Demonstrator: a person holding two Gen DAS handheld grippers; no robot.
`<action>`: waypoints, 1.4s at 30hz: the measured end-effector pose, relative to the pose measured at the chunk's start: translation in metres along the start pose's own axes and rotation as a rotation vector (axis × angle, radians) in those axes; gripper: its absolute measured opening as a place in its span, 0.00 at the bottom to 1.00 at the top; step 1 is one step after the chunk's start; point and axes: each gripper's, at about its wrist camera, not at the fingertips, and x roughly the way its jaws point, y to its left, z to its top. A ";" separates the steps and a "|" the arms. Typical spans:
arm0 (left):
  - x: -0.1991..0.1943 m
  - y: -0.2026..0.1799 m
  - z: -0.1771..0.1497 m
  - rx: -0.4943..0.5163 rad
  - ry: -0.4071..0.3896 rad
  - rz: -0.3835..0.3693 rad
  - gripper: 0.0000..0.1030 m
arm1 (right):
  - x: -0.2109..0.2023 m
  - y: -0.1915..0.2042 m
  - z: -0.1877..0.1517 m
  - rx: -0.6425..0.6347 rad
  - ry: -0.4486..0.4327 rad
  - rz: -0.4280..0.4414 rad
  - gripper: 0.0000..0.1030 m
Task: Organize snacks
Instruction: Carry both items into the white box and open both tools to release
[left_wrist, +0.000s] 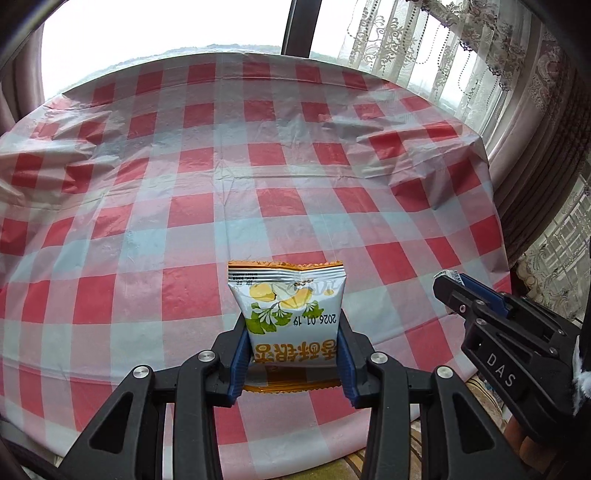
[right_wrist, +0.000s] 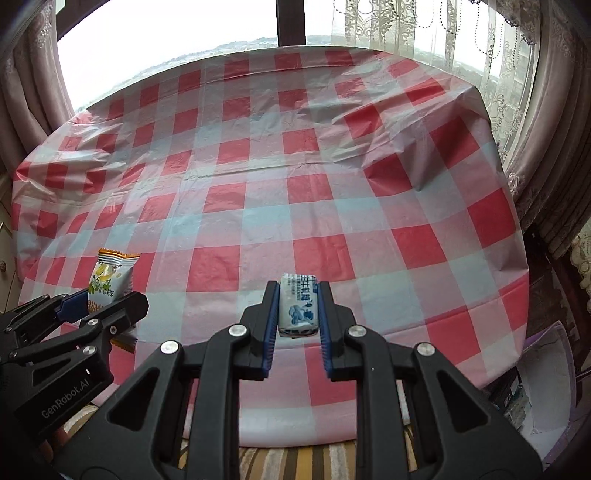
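My left gripper (left_wrist: 291, 332) is shut on a white and orange snack packet (left_wrist: 290, 317) with yellow fruit and green leaves, held above the near part of the checked table. It also shows at the left of the right wrist view (right_wrist: 107, 280), between the left gripper's fingers (right_wrist: 122, 306). My right gripper (right_wrist: 297, 306) is shut on a small white and blue snack bar (right_wrist: 298, 306), held above the table's near edge. The right gripper (left_wrist: 454, 288) appears at the right of the left wrist view, with a bit of the bar at its tip.
A red, pink and white checked plastic cloth (left_wrist: 258, 177) covers the table, wrinkled at the back right (right_wrist: 369, 122). Curtains (left_wrist: 535, 110) and a window stand behind. A box with items (right_wrist: 517, 398) sits low at the right. Striped fabric (right_wrist: 295, 458) lies below the table edge.
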 end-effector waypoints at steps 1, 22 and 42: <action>-0.002 -0.006 -0.002 0.012 0.001 -0.003 0.41 | -0.004 -0.007 -0.003 0.009 0.000 -0.006 0.22; -0.045 -0.162 -0.052 0.318 0.027 -0.123 0.41 | -0.097 -0.139 -0.090 0.196 -0.002 -0.129 0.22; -0.044 -0.276 -0.094 0.535 0.106 -0.225 0.41 | -0.137 -0.238 -0.133 0.382 -0.013 -0.277 0.22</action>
